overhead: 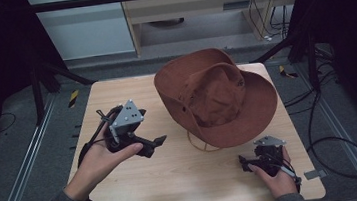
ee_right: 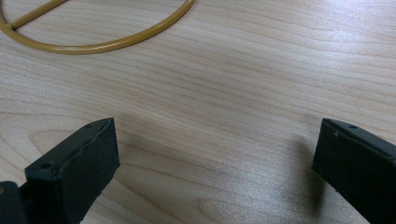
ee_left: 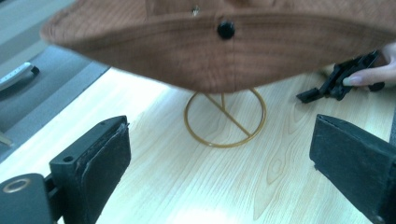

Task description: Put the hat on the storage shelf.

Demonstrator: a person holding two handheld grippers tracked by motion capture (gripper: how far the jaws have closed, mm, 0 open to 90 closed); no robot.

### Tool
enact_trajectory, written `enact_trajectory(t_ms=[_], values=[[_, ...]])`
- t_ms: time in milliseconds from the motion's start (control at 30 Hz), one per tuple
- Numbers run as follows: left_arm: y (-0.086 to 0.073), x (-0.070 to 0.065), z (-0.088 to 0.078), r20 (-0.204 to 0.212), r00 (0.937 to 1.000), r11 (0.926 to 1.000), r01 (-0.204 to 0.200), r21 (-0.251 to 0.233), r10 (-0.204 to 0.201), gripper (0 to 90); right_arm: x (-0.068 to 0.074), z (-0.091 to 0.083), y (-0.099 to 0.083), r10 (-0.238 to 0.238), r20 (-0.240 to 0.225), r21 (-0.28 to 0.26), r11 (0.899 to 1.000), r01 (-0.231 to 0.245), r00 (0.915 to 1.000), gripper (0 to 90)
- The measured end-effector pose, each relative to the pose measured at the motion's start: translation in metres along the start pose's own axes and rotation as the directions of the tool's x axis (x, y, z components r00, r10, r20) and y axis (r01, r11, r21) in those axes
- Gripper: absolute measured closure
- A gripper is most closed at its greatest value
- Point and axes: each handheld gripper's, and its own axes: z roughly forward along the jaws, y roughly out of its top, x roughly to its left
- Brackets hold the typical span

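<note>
High view. Light wood table (overhead: 185, 180), square, on a grey floor (overhead: 15, 148) with rails at each side. Brown wide-brimmed hat (overhead: 216, 96) sits on the far right part of the table, tilted, raised on a yellow wire stand (overhead: 202, 145) whose ring base shows under the near brim. Left gripper (overhead: 157, 144) held in the left hand (overhead: 100, 161) above the table's left half, near the hat but apart from it, jaws pointing right toward the stand; grey plate on top. Right gripper (overhead: 244, 164) in the right hand (overhead: 274, 173) low at the near right corner, just in front of the brim, jaws pointing left. Jaw gap hard to judge from here for either one.

Left gripper view. Jaws spread wide, nothing between them. Hat brim (ee_left: 224, 51) fills the top, a black snap (ee_left: 226, 29) on it. Stand ring with a cross bar rests on the table under the brim, centred between the jaws but well ahead. Right gripper (ee_left: 308, 97) and fingers (ee_left: 369, 77) at the right edge.

Right gripper view. Jaws spread wide, empty, close over bare wood. An arc of the stand ring (ee_right: 116, 42) at the top left, ahead of the jaws, not touched.
</note>
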Motion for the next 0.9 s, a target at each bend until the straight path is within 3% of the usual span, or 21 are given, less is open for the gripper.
enact_trajectory(t_ms=[133,267,367,567,900], values=[[-0.016,0.005,0.007,-0.011,0.9998,0.9998,0.018,0.009,-0.018,5.1,0.0,0.0,0.0,0.0,0.001,0.0,1.0,0.0,1.0,0.5],[-0.036,0.012,0.015,-0.029,0.9969,0.9973,0.073,0.004,-0.073,5.4,0.0,0.0,0.0,0.001,0.001,0.0,1.0,-0.001,1.0,0.5],[-0.051,0.017,0.022,-0.064,0.9945,0.9961,0.084,0.027,-0.082,5.4,0.0,0.0,0.0,0.003,0.001,0.0,1.0,-0.003,1.0,0.5],[-0.076,0.022,0.03,-0.085,0.9918,0.9927,0.101,0.066,-0.095,5.4,0.0,0.0,0.0,0.001,0.001,0.0,1.0,-0.001,1.0,0.5],[-0.117,0.035,0.039,-0.1,0.9802,0.9784,0.181,0.1,-0.171,5.4,0.0,0.0,0.0,0.0,0.001,0.0,1.0,0.0,1.0,0.5]])
